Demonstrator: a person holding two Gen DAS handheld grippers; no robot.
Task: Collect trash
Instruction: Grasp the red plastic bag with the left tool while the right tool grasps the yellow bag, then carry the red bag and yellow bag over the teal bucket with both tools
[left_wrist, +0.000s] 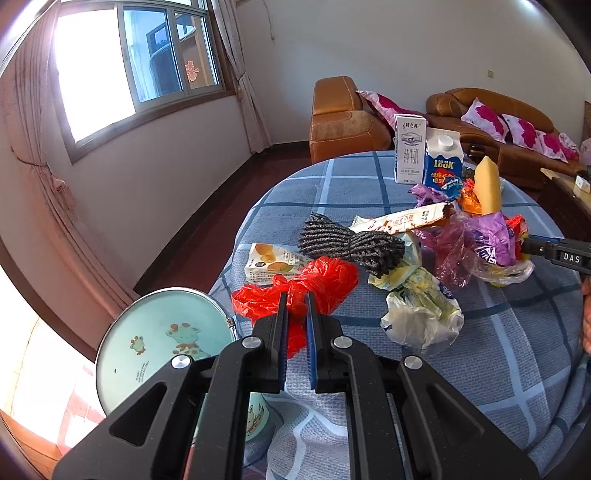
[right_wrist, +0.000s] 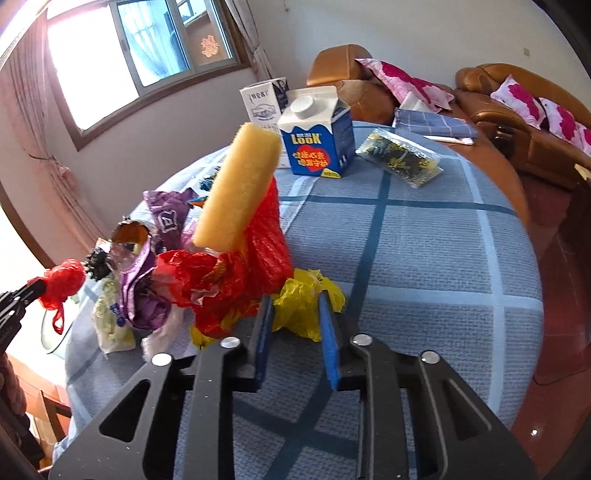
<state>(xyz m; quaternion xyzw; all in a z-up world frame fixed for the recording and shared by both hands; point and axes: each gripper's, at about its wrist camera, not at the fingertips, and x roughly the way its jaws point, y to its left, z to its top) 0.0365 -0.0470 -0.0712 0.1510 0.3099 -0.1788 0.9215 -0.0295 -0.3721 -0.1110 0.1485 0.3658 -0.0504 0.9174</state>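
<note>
My left gripper (left_wrist: 296, 299) is shut on a crumpled red plastic bag (left_wrist: 317, 284), held above the table's left edge; it also shows in the right wrist view (right_wrist: 62, 282). A round bin with a teal cartoon lid (left_wrist: 162, 339) stands below it, beside the table. My right gripper (right_wrist: 295, 299) is around a yellow plastic bag (right_wrist: 299, 302) at the edge of a trash heap; its jaws stand apart on either side of the bag. The heap holds a yellow sponge (right_wrist: 240, 188), red wrappers (right_wrist: 236, 273) and purple wrappers (right_wrist: 147, 291).
The table has a blue checked cloth (right_wrist: 424, 258). A blue Look carton (right_wrist: 317, 140), a white milk carton (left_wrist: 409, 151), a grey knitted cloth (left_wrist: 347, 240), snack wrappers (left_wrist: 402, 219) and a green packet (right_wrist: 402, 158) lie on it. Orange sofas (left_wrist: 343, 122) stand behind.
</note>
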